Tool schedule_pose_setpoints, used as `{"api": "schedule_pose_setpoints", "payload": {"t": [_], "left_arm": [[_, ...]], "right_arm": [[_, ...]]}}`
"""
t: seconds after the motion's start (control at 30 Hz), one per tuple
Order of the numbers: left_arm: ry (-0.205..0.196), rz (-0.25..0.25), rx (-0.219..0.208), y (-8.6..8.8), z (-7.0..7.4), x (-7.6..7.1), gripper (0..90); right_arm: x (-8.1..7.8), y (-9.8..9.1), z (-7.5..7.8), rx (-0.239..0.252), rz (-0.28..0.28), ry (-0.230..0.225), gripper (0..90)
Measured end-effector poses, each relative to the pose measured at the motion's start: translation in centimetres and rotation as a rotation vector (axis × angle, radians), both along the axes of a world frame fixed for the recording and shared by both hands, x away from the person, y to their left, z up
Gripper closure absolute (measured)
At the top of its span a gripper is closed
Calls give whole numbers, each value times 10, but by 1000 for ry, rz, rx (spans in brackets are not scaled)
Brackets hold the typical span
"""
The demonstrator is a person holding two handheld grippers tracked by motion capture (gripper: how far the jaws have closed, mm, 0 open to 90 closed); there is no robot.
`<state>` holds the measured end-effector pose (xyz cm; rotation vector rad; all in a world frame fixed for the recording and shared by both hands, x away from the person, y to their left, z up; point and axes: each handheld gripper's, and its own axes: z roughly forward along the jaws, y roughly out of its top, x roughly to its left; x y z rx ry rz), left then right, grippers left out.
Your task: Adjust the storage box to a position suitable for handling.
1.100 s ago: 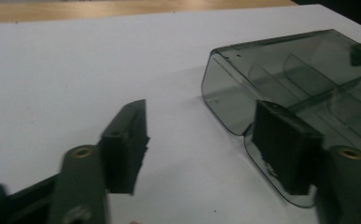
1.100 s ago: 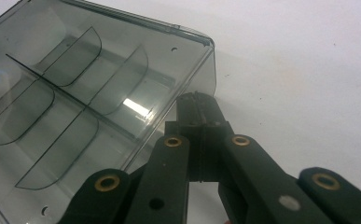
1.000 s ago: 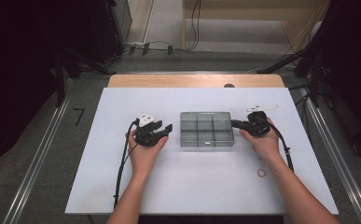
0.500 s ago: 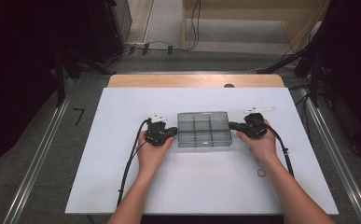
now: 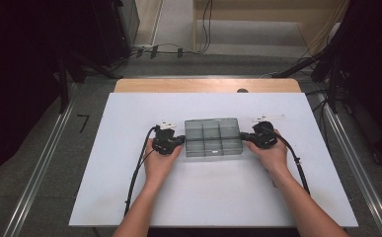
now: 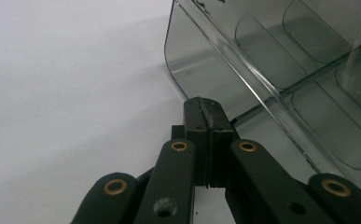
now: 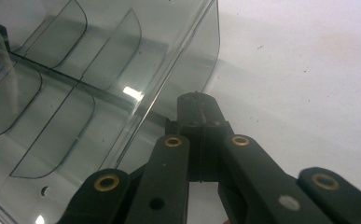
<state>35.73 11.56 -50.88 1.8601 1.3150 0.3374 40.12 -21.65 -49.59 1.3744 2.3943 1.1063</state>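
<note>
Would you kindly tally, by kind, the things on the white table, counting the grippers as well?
Clear compartment box: 1
Black grippers: 2, left gripper and right gripper, both shut against the box's ends
Total: 3

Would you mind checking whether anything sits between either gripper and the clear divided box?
Nothing visible does. The left gripper and right gripper, jaws closed, sit right at opposite ends of the clear divided box, with no object between them and it on the white table.
</note>
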Motion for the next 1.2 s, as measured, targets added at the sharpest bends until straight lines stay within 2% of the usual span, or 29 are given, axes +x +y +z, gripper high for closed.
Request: {"api": "schedule_pose_setpoints", "payload": {"t": [0.07, 0.23, 0.47, 0.77, 1.2], "left_arm": [[-1, 1, 3, 0, 0, 0, 900], [-3, 16, -4, 1, 0, -1, 900], [0, 9, -6, 2, 0, -5, 900], [-4, 6, -14, 2, 1, -15, 900], [2, -7, -18, 2, 0, -29, 900]], "right_arm": [[-2, 1, 0, -17, 3, -6, 887], [-8, 1, 0, -8, 15, 0, 888], [-18, 0, -2, 3, 19, 3, 887], [-29, -1, -1, -8, 27, -1, 887], [-32, -2, -1, -11, 31, -5, 887]]}}
